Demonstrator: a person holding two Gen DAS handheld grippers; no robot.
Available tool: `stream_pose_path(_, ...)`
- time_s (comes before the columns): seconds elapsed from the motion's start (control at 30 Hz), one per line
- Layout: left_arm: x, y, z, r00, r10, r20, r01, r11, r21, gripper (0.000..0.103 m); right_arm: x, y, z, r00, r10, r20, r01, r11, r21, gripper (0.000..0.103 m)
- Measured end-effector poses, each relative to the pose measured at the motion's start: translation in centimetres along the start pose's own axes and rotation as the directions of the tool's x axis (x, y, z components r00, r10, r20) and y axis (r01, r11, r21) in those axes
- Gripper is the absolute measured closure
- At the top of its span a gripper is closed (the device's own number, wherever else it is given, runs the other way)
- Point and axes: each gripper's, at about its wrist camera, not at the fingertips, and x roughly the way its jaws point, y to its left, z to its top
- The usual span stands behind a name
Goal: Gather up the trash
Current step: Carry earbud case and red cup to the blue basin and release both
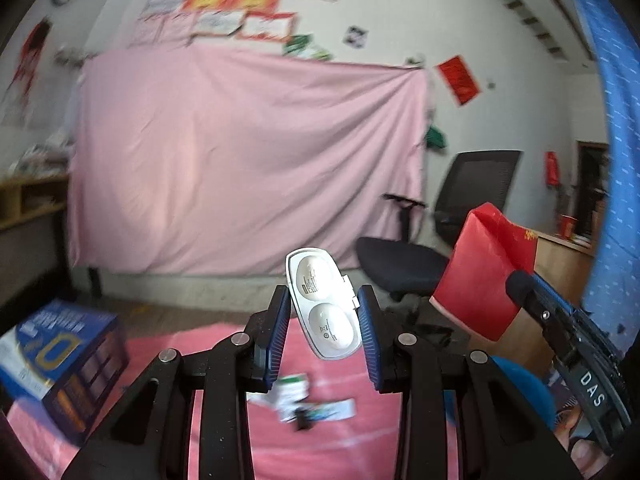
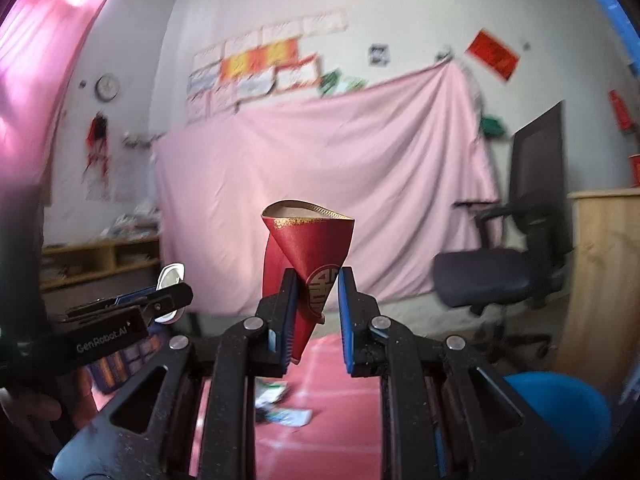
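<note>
Back wall: white wall, hung with a block of paper sheets, some orange and yellow.
Drape: pink cloth spread wide across the wall, creased, falling almost to the floor.
Clock: round wall clock, upper left.
Red items: red paper sign, tilted, right of the cloth; red hanging ornament, left.
Seating: black office chair with mesh back, right of the cloth.
Shelving: low wooden shelf unit, left, stacked with papers.
Counter: light wooden counter, far right.
Surface: pink mat in the foreground.
Light: bright pink glow at upper left in the right wrist view.
</note>
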Motion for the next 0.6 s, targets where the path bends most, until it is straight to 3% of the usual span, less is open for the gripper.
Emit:
stream_pose_path(0.17, 1.1, -4.9, 0.5, 0.994, -0.105, 0.017, 0.104, 0.994, 0.04, 0.074, -3.0, -3.6, 1.4, 0.991, -0.119, 0.055, 0.117, 0.992, 0.034, 0.057)
stream_pose_path(0.3, 2.3, -8.7, 0.1, 0.981, -0.194, -0.017, 0.195, 0.978, 0.07, 0.074, -5.0, -6.4, 1.7, 0.972, -0.23, 0.053, 0.227, 0.973, 0.052, 0.057)
stream_pose_path(0.37, 3.2, -10.7, -0.3, 0.966, -0.25, -0.059, 0.255, 0.964, 0.079, 0.074, -5.7, -7.5, 1.6, 0.959, -0.28, 0.033, 0.278, 0.959, 0.059, 0.057)
stream_pose_path(0.47, 4.7, -13.4, -0.9, 0.949, -0.297, -0.106, 0.306, 0.949, 0.078, 0.074, -5.8, -9.6, 1.2, 0.939, -0.343, -0.031, 0.344, 0.935, 0.087, 0.057)
stream_pose_path(0.53, 5.8, -15.0, -1.5, 0.937, -0.323, -0.135, 0.334, 0.94, 0.068, 0.074, -5.4, -11.5, 0.3, 0.912, -0.392, -0.117, 0.405, 0.906, 0.121, 0.057)
stream_pose_path(0.6, 6.6, -16.0, -2.1, 0.926, -0.339, -0.163, 0.353, 0.934, 0.059, 0.074, -5.2, -12.1, 0.0, 0.903, -0.404, -0.145, 0.422, 0.898, 0.127, 0.057)
